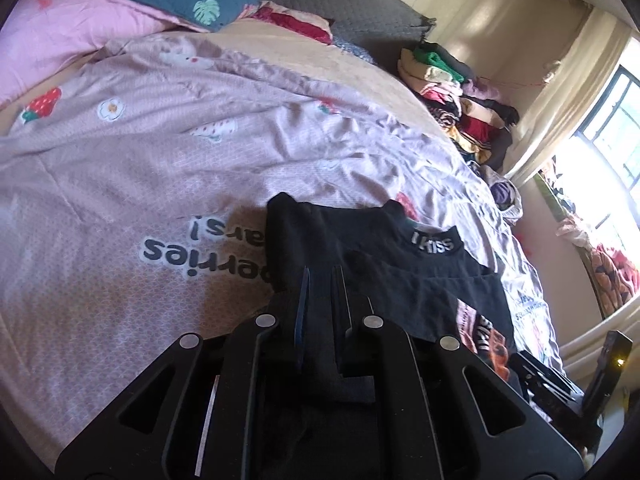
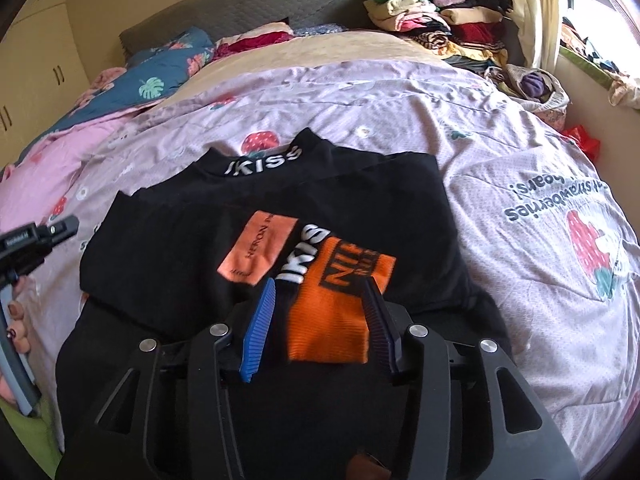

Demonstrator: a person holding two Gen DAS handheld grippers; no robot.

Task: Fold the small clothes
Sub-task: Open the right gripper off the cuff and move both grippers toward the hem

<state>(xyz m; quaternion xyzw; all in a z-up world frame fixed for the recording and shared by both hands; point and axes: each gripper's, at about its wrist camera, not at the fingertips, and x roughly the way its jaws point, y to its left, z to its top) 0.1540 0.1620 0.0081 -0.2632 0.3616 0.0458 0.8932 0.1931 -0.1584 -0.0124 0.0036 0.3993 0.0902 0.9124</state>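
While the black shirt (image 2: 192, 240) lay spread on the lilac strawberry-print bedsheet (image 2: 500, 128), its collar lettered "KISS" pointed toward the headboard (image 2: 240, 4). An orange sleeve cuff (image 2: 332, 312) with black lettering was folded over the shirt's front, beside a paler orange patch (image 2: 260, 252).

The right gripper (image 2: 320, 300) hung low over the near part of the shirt with its fingers spread wide apart, one on each side of the orange cuff and gripping nothing. From the right wrist view I could not tell whether the fingertips touched the cloth.

The left gripper (image 1: 322, 280) had its fingers drawn close together on a fold of black shirt fabric (image 1: 320, 344) at the garment's left edge; the dark cloth ran between the two pads and down toward the gripper body. In that view the shirt (image 1: 360, 248) stretched away to the right across the sheet.

No true container showed. At the far right corner of the bed, against the wall, a pile of folded clothes (image 2: 440, 20) was stacked, with green, cream, red and black pieces. A blue leaf-print quilt (image 2: 168, 68) and a pink blanket (image 1: 72, 36) were heaped at the far left.
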